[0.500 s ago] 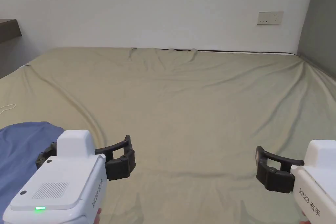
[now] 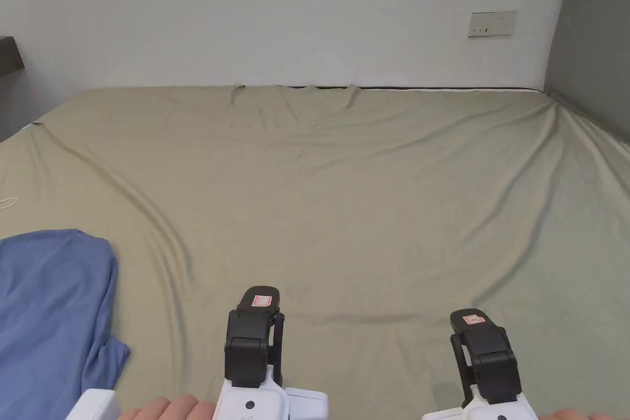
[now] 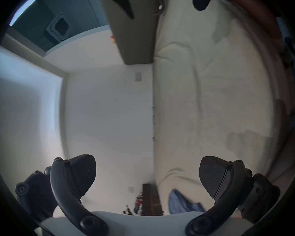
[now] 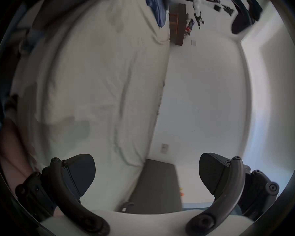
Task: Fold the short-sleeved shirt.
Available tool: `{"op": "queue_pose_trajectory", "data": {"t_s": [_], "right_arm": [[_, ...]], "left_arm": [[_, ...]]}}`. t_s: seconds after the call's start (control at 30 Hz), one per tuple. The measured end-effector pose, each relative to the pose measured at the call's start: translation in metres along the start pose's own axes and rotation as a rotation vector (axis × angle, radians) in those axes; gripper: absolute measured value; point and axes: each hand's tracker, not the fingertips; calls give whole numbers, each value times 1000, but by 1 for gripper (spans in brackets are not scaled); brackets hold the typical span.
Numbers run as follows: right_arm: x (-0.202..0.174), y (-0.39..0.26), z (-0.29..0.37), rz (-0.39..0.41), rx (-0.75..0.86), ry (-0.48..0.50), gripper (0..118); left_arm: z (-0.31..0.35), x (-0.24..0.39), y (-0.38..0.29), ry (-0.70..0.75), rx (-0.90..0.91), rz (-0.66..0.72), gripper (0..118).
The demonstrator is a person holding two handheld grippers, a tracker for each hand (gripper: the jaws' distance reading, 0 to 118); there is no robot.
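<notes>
Both the left gripper (image 2: pixel 258 301) and the right gripper (image 2: pixel 474 318) hung above the olive bed sheet (image 2: pixel 369 194) with jaws spread wide and empty, while the blue shirt (image 2: pixel 49 310) lay crumpled at the bed's near left edge.

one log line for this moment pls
left tool: open, empty | right tool: open, empty | blue shirt: crumpled on bed, untouched

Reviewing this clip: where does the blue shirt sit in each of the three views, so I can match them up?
Head view: blue shirt at the lower left edge, lying on the bed sheet.
Left gripper view: bottom centre, beside the right finger.
Right gripper view: top centre, at the sheet's edge.
Shared landmark: the wall socket.
</notes>
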Motion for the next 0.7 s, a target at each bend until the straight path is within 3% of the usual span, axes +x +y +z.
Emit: {"op": "queue_pose_trajectory", "data": {"t_s": [0.03, 0.1, 0.13, 0.2, 0.27, 0.3, 0.33, 0.37, 0.4, 0.43, 0.5, 0.6, 0.7], "right_arm": [[4, -1, 0, -5, -5, -33, 118], [15, -8, -3, -87, -35, -99, 118], [26, -16, -5, -198, -58, -125, 118], [62, -39, -12, -622, -196, -170, 118], [97, -94, -9, -1249, -191, -143, 118], [98, -119, -5, -1523, -100, -88, 118], [94, -146, -2, -1751, 92, -133, 118], [89, -161, -4, -2047, 11, -26, 118], [89, -163, -4, -2043, 27, 29, 118], [88, -169, -4, -2075, -38, -78, 118], [85, -171, -3, -2070, -33, -91, 118], [93, -138, -2, -1798, -84, -88, 118], [99, -121, -2, -1701, -58, -122, 118]], "left_arm": [[-1, -5, -3, -17, -16, 78, 116], [-6, -17, -7, -15, -55, 218, 116], [-10, -28, -11, -11, -83, 327, 116], [-18, -60, -34, -35, -128, 720, 116], [-29, -94, -73, -129, -269, 1225, 116], [-33, -103, -96, -148, -280, 1450, 116], [-34, -108, -121, -163, -255, 1685, 116], [-35, -108, -141, -156, -229, 1866, 116], [-36, -109, -154, -134, -245, 1975, 117], [-32, -115, -156, -61, -274, 2015, 117], [-26, -117, -159, 65, -261, 1971, 117], [-17, -125, -143, 143, -224, 1817, 117], [-13, -127, -120, 119, -202, 1707, 117]]}}
